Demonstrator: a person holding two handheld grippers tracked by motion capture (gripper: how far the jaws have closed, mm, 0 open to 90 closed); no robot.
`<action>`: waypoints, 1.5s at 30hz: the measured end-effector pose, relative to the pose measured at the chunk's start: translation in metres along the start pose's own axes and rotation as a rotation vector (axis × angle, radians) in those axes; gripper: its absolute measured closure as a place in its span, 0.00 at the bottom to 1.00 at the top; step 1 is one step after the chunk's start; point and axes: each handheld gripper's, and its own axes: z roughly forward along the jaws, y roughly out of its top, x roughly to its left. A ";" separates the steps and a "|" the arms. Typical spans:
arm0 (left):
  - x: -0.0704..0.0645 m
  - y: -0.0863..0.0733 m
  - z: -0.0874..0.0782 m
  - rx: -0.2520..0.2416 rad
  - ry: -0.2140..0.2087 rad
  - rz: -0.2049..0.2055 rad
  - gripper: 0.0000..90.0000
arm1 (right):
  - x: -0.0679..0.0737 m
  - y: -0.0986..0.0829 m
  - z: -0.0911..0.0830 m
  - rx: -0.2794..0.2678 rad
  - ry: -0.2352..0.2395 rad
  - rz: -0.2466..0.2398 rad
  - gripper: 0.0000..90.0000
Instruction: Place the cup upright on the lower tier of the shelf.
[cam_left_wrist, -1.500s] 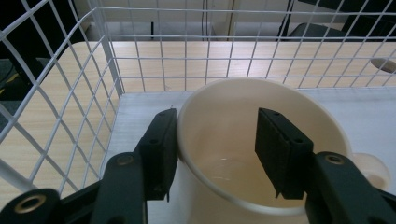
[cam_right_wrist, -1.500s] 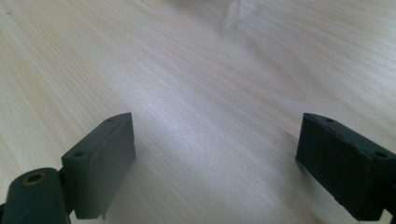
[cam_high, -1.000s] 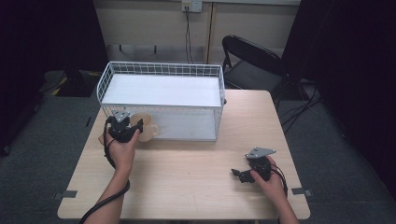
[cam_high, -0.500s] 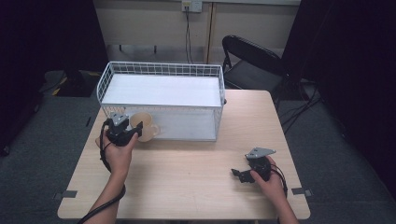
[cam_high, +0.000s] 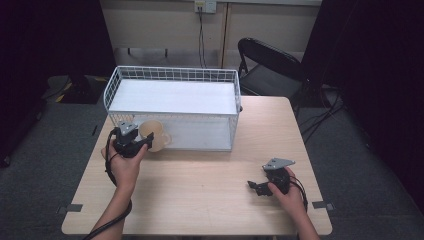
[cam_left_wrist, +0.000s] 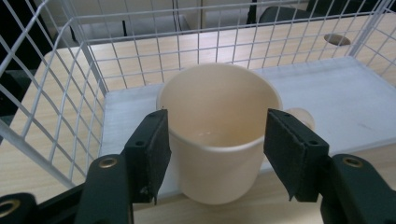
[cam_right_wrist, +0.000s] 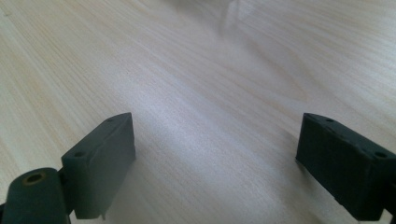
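High view – overhead, facing 12 o'clock down the table (cam_high: 200, 185); left gripper view – close, sharing the basket (cam_high: 172, 97) (cam_left_wrist: 70, 84); right gripper view grazes tabletop.

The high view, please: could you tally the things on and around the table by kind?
Cream mug: 1
White wire basket: 1
Handheld grippers: 2, left and right
Wooden table: 1
Black folding chair: 1
Total: 6

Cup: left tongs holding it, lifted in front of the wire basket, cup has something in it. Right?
Not quite. The cup is empty: the left gripper view looks straight into it and shows a bare bottom. The rest holds: the left tongs grip it by its sides, in front of the wire basket.
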 end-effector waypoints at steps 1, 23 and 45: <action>0.001 0.000 -0.001 0.011 -0.008 0.005 0.45 | 0.000 0.000 0.000 0.000 0.000 0.000 0.12; -0.004 -0.011 0.017 0.054 -0.009 0.014 0.58 | 0.000 0.000 0.000 0.000 0.000 0.000 0.12; -0.002 -0.020 0.026 0.049 -0.053 0.013 0.54 | 0.000 0.001 0.001 0.000 0.001 -0.003 0.12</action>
